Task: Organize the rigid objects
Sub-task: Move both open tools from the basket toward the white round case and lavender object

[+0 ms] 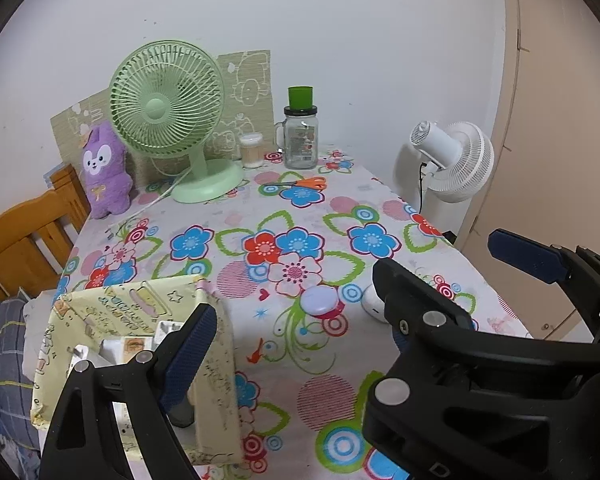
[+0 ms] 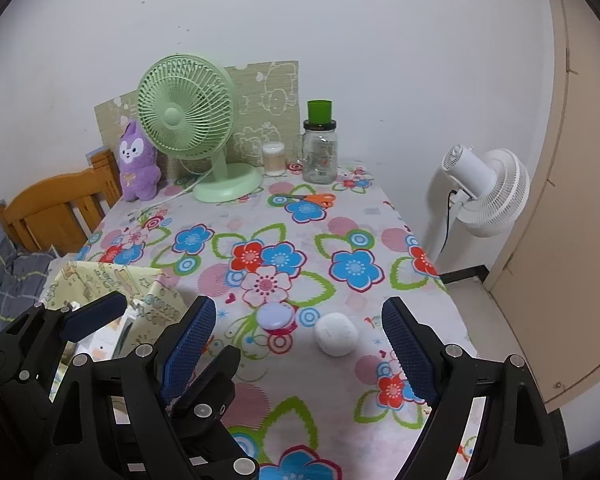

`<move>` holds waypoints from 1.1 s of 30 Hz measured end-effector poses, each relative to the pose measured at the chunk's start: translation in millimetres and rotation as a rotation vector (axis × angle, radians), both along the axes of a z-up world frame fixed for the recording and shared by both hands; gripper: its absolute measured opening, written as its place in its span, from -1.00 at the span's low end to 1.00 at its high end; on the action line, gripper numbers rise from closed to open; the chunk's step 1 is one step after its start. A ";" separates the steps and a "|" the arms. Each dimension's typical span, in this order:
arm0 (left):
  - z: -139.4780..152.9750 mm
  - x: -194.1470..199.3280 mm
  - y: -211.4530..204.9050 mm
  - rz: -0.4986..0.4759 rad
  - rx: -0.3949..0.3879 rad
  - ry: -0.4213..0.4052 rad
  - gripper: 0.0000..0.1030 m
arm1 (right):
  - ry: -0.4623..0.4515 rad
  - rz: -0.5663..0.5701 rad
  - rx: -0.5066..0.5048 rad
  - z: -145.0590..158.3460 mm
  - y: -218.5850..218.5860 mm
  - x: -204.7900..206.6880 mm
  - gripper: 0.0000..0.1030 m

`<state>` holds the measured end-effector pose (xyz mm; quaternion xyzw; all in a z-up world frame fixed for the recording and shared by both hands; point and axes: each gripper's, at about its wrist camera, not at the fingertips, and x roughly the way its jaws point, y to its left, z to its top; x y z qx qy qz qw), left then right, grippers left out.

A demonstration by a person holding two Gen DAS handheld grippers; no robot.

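Half hidden behind the left gripper (image 1: 300, 320) in its own view: white rounded case (image 1: 374, 304), just beside the smooth lilac disc (image 1: 319, 300) on the floral table (image 1: 260, 216). Contents of the yellow patterned box (image 1: 140, 300), left of the disc, cut off and unreadable. Ribbed blue fingers (image 2: 196, 340) of the right gripper (image 2: 304, 344) and of the left spread wide, empty

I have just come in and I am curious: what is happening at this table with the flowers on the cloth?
A person holds a two-finger claw in each hand above the flowered table to tidy small rigid things. Both claws are open and hold nothing. The right claw points toward a white rounded case and a flat lilac disc, both lying on the cloth. The left claw hovers beside a yellow patterned box, which already has some small items inside.
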<state>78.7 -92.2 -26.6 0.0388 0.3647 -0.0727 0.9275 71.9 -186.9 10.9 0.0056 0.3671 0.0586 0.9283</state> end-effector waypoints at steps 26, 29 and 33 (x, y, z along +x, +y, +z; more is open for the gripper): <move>-55.8 25.1 -33.3 0.008 -0.009 0.075 0.76 | 0.085 0.006 0.013 -58.2 -37.0 22.4 0.70; -64.1 28.3 -34.1 0.023 -0.006 0.081 0.76 | 0.094 0.018 0.016 -66.7 -39.2 24.7 0.70; -76.7 30.1 -36.4 0.038 0.008 0.094 0.76 | 0.101 0.033 0.018 -78.7 -40.8 27.3 0.70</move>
